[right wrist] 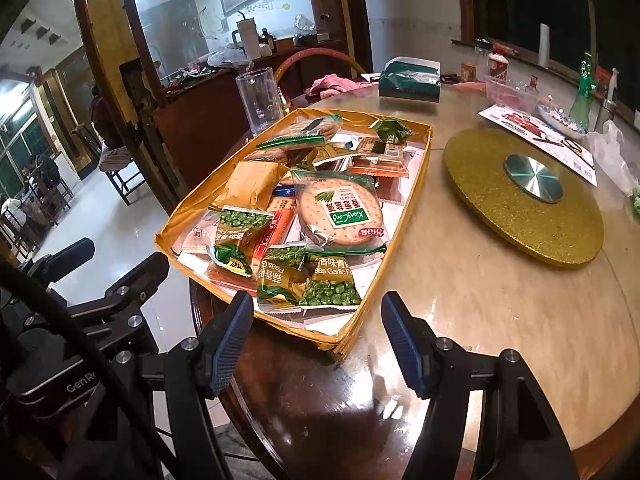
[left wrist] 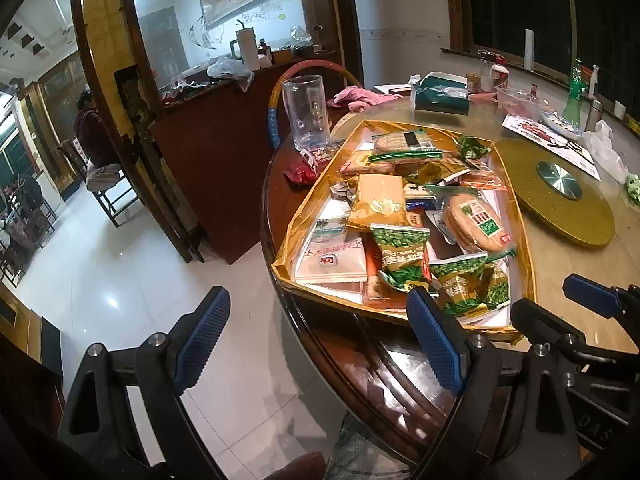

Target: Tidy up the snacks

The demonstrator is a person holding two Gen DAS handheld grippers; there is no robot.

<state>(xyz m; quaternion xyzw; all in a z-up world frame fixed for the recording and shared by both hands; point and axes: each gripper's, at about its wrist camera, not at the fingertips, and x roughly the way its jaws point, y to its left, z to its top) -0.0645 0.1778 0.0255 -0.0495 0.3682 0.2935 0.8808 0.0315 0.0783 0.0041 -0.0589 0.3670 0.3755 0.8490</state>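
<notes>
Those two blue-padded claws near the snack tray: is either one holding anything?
No. The left gripper and the right gripper both stand open and empty, short of the shallow yellow cardboard tray of snack packets.

left hand-held gripper (left wrist: 316, 340) agape, empty | snack tray (left wrist: 524, 240) ahead; table (left wrist: 580, 280)

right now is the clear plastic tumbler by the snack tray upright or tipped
Upright. The clear plastic tumbler stands on its base beside the yellow snack tray, mouth upward, apparently empty.

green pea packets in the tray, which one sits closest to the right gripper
The green pea packet at the tray's near edge, printed "Garlic", lies just ahead of the open right gripper; the others sit further left.
</notes>
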